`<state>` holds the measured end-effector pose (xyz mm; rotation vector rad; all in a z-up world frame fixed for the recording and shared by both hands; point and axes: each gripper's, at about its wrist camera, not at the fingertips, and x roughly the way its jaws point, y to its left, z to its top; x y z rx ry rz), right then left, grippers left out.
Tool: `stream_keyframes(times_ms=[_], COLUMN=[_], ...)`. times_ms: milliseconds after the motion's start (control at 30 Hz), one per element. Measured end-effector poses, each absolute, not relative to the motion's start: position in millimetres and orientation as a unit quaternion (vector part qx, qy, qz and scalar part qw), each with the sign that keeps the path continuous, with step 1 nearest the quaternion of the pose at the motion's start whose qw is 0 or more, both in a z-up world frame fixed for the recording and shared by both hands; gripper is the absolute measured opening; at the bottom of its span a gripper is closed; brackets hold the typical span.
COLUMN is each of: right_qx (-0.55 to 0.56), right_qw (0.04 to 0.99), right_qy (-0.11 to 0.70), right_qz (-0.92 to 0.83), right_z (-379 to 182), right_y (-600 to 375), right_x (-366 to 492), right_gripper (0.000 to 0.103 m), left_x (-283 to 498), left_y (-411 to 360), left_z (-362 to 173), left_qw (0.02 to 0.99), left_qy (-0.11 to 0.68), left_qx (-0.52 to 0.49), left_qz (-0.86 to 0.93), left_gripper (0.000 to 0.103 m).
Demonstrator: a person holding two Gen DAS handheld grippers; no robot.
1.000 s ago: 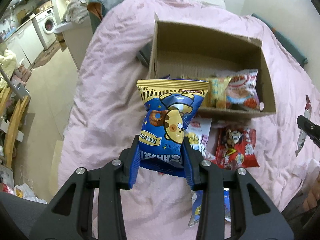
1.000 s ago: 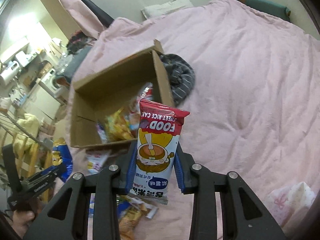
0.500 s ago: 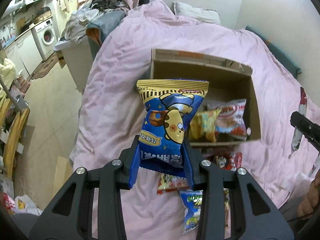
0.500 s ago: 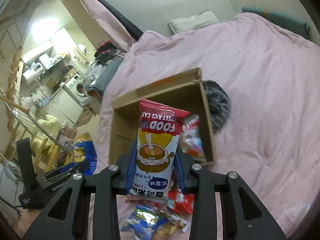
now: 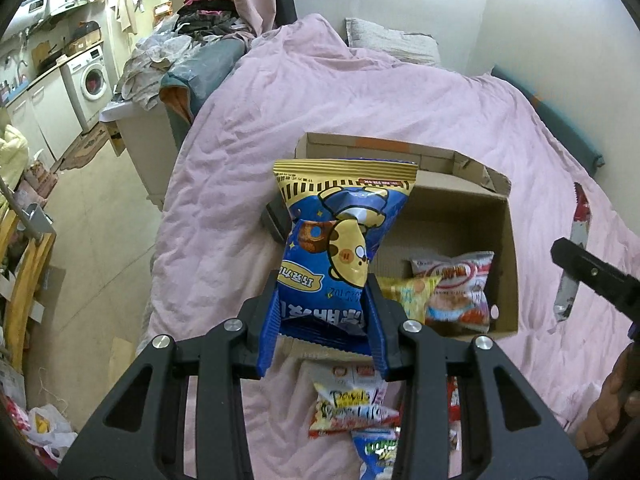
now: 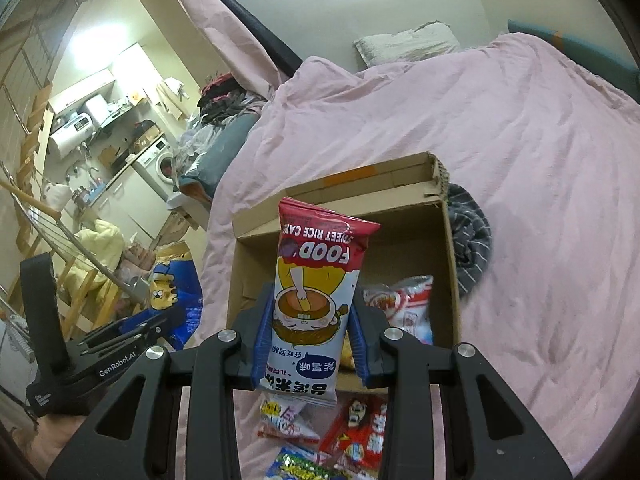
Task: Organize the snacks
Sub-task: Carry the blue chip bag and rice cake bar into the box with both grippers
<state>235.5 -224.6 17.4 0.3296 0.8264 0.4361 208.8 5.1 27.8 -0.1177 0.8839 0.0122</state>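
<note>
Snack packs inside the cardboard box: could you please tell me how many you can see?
2: a yellow pack against the near wall of the box, and a red-and-white pack right of it. The blue bag may hide more.

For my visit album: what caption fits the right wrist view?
Right gripper holds a rice cake packet above a cardboard box on a pink bed.

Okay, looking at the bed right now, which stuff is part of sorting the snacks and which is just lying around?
Part of the job: blue snack bag in the left gripper; rice cake pack in the right gripper; cardboard box; loose packets before it.

Just lying about: striped cloth; pillow; washing machine.
</note>
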Motion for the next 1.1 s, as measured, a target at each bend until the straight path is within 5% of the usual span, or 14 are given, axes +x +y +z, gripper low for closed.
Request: stream_keyframes(times_ms=[1100], right_qx=[0.099], right_qw=[0.850], right_qy=[0.480], right_qz=[0.194], right_z=[-77], right_y=[-193], right_x=[299], right_gripper=[0.035], left_x=[257], left_y=[-17], left_z=[-56], left_qw=[0.870], left_qy=[0.490], left_qx=[-0.062], left_qz=[-0.018], left_gripper=[0.035])
